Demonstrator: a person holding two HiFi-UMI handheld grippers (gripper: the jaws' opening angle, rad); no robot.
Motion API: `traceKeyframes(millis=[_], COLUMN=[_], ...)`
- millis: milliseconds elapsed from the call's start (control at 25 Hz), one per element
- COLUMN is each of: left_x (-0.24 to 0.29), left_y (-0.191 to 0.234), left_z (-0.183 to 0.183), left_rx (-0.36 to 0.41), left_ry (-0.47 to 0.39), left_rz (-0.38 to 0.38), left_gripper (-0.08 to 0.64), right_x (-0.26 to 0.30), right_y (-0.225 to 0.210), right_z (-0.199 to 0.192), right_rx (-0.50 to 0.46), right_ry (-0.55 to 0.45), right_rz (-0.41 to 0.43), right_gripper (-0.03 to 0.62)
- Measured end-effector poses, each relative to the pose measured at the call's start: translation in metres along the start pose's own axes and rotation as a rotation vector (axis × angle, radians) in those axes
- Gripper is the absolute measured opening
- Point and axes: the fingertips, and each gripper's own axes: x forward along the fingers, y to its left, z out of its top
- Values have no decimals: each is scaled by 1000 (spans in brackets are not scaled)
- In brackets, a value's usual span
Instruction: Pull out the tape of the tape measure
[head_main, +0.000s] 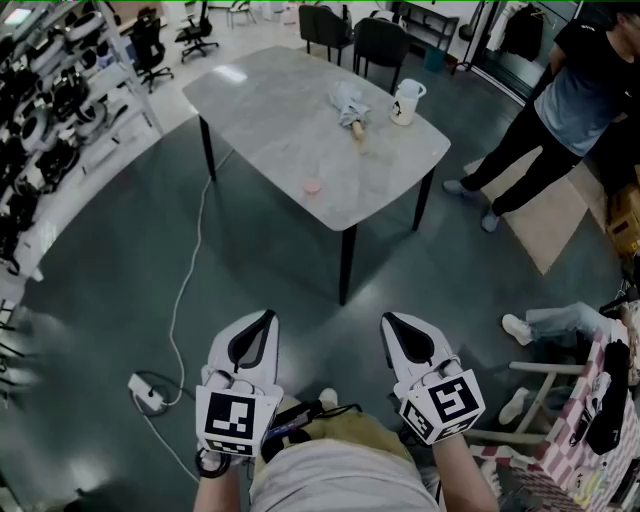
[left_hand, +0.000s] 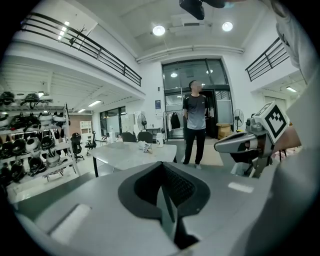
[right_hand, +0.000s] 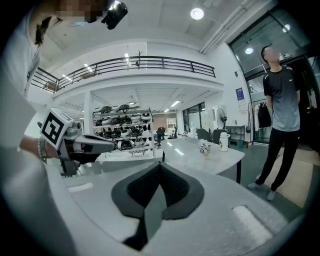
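At the lower left of the head view, the white left gripper is clenched tight with nothing in it. Higher up in the middle, the small round pink tape measure lies on the near part of the grey stone-look table, well apart from both grippers. At the lower right, the white right gripper is clenched and empty too.

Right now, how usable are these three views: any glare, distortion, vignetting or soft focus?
Head view: dim, edges barrel-bent, pale sheen on the table. Left gripper view: round black vignette, ceiling lamp blown out, the shut left claw close and soft. Right gripper view: same vignette, another ceiling lamp glaring, right claw soft, mosaic over faces.
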Motion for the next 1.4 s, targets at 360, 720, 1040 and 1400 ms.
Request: traceKeyframes(millis=[360,720,1040,1400], left_x=[3,1,4,34], left_y=[-7,-11,-7,-2], left_z=[0,1,3,9], left_rx=[-22,-16,-13,-3], left_ry=[9,2,0,-11], left_rz=[-17,0,2,-44], left_gripper=[95,109,109,109], right_x=[0,-4,-2,9], right_y=[-2,-6,-8,-25], right_z=[4,2,2,5], right_rx=[25,23,27,30], right_ry=[-16,-31,-30,-29], right_rz=[18,23,18,-23], right_gripper=[119,143,143,143])
